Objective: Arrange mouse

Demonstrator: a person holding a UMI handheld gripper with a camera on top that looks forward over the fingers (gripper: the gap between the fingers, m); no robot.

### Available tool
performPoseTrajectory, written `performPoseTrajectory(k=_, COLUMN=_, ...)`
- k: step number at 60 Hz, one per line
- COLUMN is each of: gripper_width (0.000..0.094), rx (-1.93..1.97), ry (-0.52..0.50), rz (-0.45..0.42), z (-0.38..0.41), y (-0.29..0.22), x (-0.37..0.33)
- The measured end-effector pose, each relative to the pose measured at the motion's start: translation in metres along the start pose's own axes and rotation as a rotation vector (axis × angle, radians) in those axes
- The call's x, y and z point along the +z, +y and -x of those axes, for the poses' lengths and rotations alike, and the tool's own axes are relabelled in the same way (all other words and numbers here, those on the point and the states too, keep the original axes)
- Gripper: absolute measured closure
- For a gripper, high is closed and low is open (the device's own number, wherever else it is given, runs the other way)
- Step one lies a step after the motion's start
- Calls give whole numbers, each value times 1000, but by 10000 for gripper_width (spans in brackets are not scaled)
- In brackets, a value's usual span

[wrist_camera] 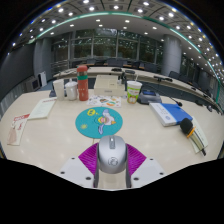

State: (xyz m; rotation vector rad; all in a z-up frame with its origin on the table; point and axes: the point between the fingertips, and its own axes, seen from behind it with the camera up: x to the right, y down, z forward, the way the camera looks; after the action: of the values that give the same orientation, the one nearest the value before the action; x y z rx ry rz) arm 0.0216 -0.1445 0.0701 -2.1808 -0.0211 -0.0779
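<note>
A grey computer mouse (112, 154) sits between my two fingers, with the magenta pads (89, 158) pressed against both of its sides. My gripper (112, 160) is shut on the mouse and holds it over the pale table (50, 140). Just beyond the mouse lies a round teal mouse mat (99, 122) with a colourful print.
Beyond the mat stand a red-and-grey can (83, 82), a white cup (71, 88) and a cup with a green band (133, 91). Books (170, 113) lie to the right and papers (30, 115) to the left. Office desks and windows fill the background.
</note>
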Motion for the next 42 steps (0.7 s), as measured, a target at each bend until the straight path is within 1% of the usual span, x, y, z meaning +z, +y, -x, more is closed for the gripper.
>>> performPoseTrajectory(k=9, gripper_width=570, rx=40, ry=9, rz=-137, z=14, y=-117, x=20)
performPoseTrajectory(k=12, gripper_width=571, rx=59, ry=1, rz=-157, z=20, y=-142, x=40)
performPoseTrajectory(k=16, gripper_width=571, rx=82, ry=-5, rz=-156, z=29, y=-158, x=74)
performPoseTrajectory(k=19, gripper_width=571, rx=87, ry=-8, rz=-144, z=38, y=-158, x=101)
performPoseTrajectory(k=21, gripper_width=572, rx=82, ry=-9, rz=-119, z=42, y=-154, x=122)
performPoseTrajectory(k=26, gripper_width=572, rx=77, ry=-20, rz=-56, z=57, y=-125, x=165)
performPoseTrajectory(k=32, gripper_width=564, rx=62, ry=-20, rz=19, z=62, y=-99, x=196)
performPoseTrajectory(k=36, gripper_width=521, rx=67, ry=-19, rz=58, z=62, y=-78, x=210)
performPoseTrajectory(k=42, gripper_width=452, rx=76, ry=-12, rz=100, z=59, y=-61, x=216)
